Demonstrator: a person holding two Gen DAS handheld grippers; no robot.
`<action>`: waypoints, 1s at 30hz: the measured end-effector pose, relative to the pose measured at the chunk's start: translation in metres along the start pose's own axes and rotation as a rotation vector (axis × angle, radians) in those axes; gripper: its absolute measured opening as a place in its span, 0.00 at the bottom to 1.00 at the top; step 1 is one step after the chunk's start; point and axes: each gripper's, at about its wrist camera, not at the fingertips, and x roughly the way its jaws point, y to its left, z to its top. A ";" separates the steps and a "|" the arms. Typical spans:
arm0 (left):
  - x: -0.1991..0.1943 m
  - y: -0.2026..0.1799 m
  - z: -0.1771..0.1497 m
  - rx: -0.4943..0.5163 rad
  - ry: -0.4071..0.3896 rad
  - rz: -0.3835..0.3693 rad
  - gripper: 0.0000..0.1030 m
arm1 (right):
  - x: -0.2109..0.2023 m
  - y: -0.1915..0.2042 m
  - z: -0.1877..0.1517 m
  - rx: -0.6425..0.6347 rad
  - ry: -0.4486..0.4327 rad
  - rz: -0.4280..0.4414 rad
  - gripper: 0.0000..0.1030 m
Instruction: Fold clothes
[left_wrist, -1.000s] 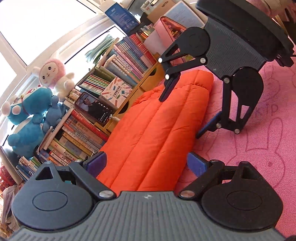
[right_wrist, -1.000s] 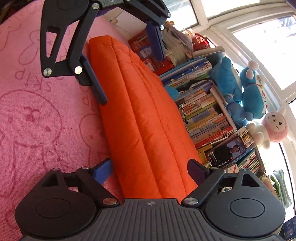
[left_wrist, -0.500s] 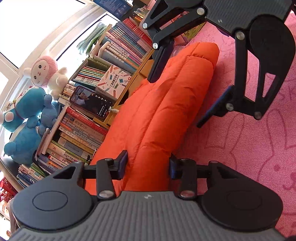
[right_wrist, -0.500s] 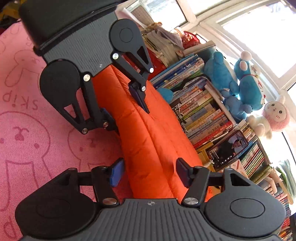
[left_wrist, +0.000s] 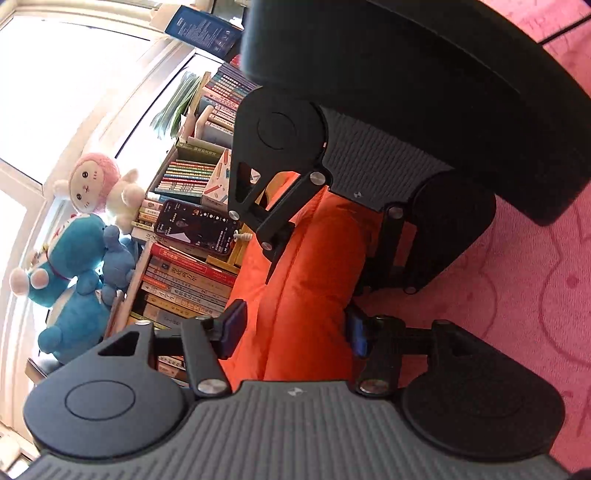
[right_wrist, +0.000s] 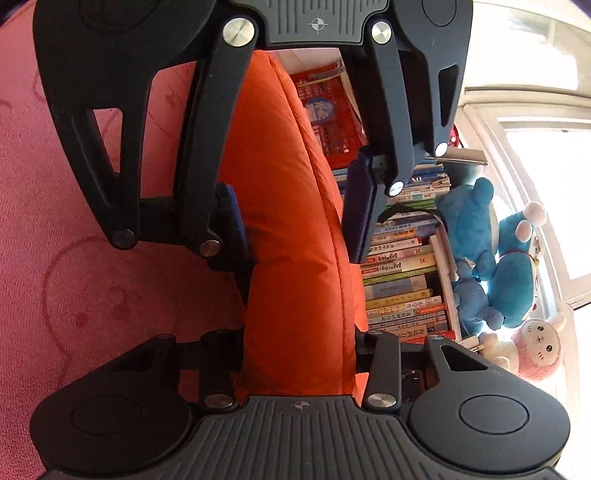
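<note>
The orange padded garment (left_wrist: 314, 280) lies in a long roll on the pink rug (left_wrist: 524, 295), beside the bookshelf (left_wrist: 184, 280). The left gripper (left_wrist: 293, 328) straddles one end, jaws opening; pad contact is unclear. The right gripper (right_wrist: 299, 354) straddles the other end, jaws closing, both pads pressed into the fabric. Each gripper hides much of the garment's middle from the opposite camera; both ends are cut off.
</note>
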 end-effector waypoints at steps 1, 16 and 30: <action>0.003 -0.003 -0.001 0.030 0.008 -0.005 0.69 | 0.001 -0.001 0.000 0.002 0.000 0.003 0.40; 0.040 -0.009 -0.013 0.099 0.086 0.147 0.34 | 0.014 -0.031 -0.012 0.051 -0.034 -0.050 0.47; 0.047 -0.032 -0.019 0.307 0.059 0.201 0.62 | 0.066 -0.024 -0.005 -0.038 -0.001 -0.090 0.37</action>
